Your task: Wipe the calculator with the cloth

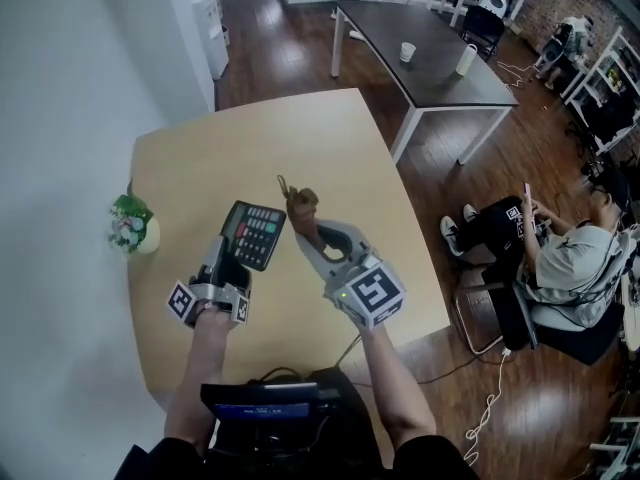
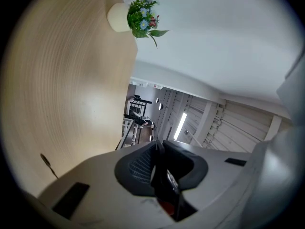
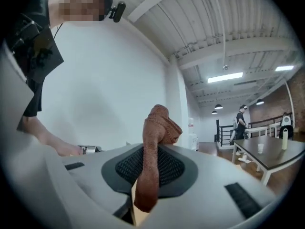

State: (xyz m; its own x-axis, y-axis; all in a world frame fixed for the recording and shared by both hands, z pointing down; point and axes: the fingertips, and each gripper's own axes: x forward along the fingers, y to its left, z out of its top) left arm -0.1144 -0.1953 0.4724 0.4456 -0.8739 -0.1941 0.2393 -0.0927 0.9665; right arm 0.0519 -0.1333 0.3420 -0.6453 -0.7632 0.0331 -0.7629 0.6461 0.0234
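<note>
Black device with a lit screen point(image 1: 265, 408), worn at the person's chest, lower edge of the head view; both forearms reach out over it. Left gripper point(image 1: 230, 256): jaws drawn nearly together, pinching the near edge of the calculator point(image 1: 255, 233); in the left gripper view a thin dark slab stands clamped between the ribbed pads point(image 2: 138, 168). Calculator: black, key face turned up toward the head camera, held over the light wooden table point(image 1: 300, 138), just left of the cloth point(image 1: 300, 208); whether the two touch cannot be told. Right gripper point(image 1: 308, 233): jaws closed on the cloth, marker cube point(image 1: 367, 293) facing up. Cloth: brown, bunched, standing up out of the jaws in a folded knob, a short strand trailing off its far side; in the right gripper view it point(image 3: 155, 142) runs down between the pads. Small pot of flowers point(image 1: 132, 226): at the table's left edge, against the white wall. Dark table point(image 1: 445, 78): beyond, carrying a white cup point(image 1: 407, 52). Seated person point(image 1: 560, 258): at right, on the wooden floor.
</note>
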